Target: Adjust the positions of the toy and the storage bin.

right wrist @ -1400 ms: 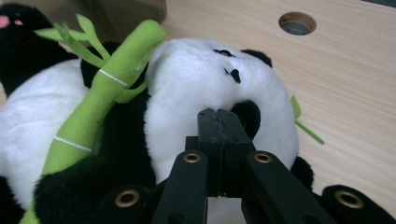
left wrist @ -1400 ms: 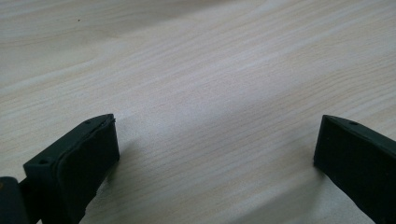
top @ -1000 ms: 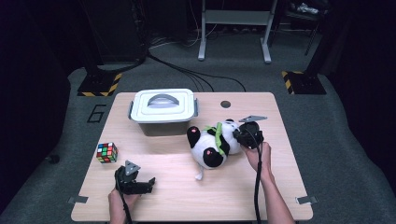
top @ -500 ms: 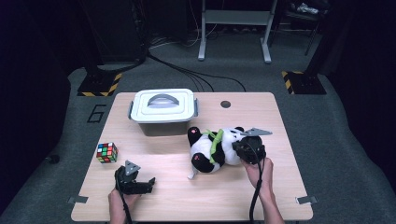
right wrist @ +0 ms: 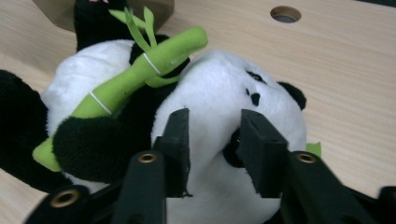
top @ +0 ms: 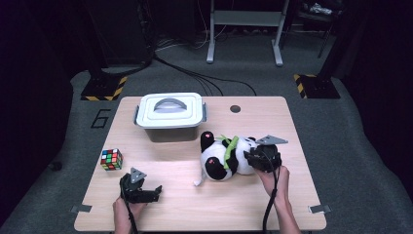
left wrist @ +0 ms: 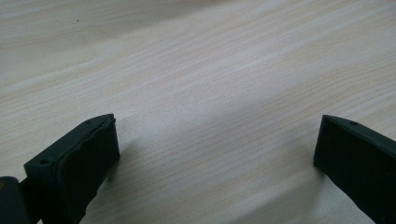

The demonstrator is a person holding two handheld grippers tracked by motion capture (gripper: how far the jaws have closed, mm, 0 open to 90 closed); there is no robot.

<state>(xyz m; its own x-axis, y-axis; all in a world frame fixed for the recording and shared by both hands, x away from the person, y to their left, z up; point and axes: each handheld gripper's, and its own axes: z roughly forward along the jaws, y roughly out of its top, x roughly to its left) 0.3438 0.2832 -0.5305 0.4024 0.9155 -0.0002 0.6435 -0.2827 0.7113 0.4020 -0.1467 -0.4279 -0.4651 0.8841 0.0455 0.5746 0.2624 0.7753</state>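
A black and white plush panda (top: 226, 158) lies on the wooden table (top: 185, 209), right of centre, hugging a green bamboo stalk (right wrist: 140, 74). My right gripper (top: 249, 159) comes in from the panda's right, with its jaws on either side of the top of the white head (right wrist: 224, 84). The jaws have just been opening, and in the right gripper view (right wrist: 212, 116) fur shows between them without being squeezed. My left gripper (top: 153, 192) rests near the front left of the table. Its jaws are wide apart over bare wood (left wrist: 217, 135).
A white lidded box (top: 170, 114) with a grey handle stands at the back, just beyond the panda. A colour cube (top: 111, 159) sits near the left edge. There is a round cable hole (top: 235, 108) in the table behind the panda.
My right gripper has come a little toward the front edge, and the panda has shifted with it. The left gripper has stayed where it was.
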